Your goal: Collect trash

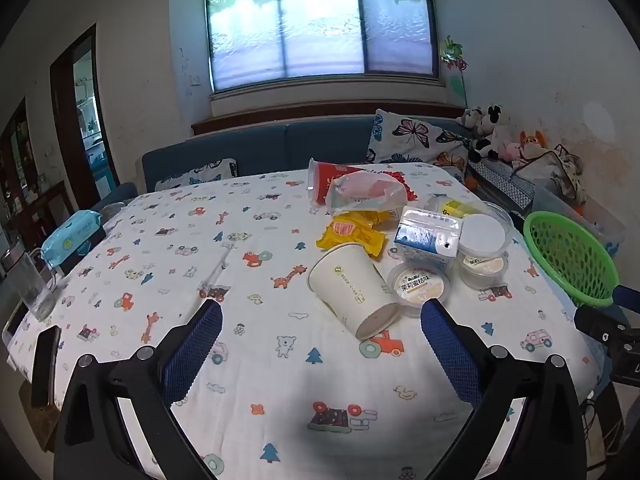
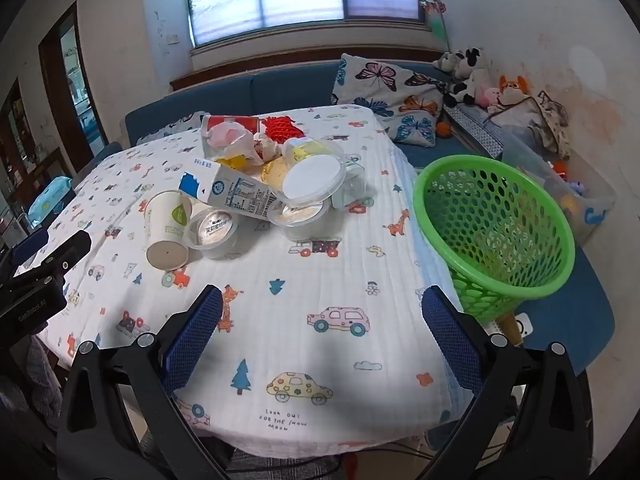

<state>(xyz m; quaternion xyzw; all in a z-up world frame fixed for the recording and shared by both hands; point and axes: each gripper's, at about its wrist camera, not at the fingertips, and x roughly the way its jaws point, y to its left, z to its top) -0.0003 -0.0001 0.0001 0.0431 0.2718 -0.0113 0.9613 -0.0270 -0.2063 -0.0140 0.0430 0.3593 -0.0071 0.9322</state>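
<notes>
Both grippers hang over the near edge of a table [image 1: 248, 364] covered in a cartoon-print cloth, and neither holds anything. The left gripper [image 1: 321, 316] has its jaws spread wide, with only cloth between the blue pads; the right gripper [image 2: 322, 300] is spread just as wide over bare cloth near the table's right corner. The trash sits in a heap toward the far right of the table. Nearest the left gripper lies a white paper cup [image 1: 352, 288] on its side, its base toward the camera, touching a small clear tub [image 1: 418, 286] with a printed lid. Behind them a blue-and-white carton [image 1: 426, 236] leans on more clear tubs, 1 with a white lid [image 1: 482, 234]. A yellow wrapper [image 1: 352, 234] lies just behind the cup, then a crumpled clear bag [image 1: 366, 194] and a tipped red cup [image 1: 326, 180] farthest back. A green basket [image 2: 494, 232] stands tilted just off the table's right edge, its mouth facing the table. On the left edge are a wipes pack [image 1: 72, 236] and a glass [image 1: 32, 284].
</notes>
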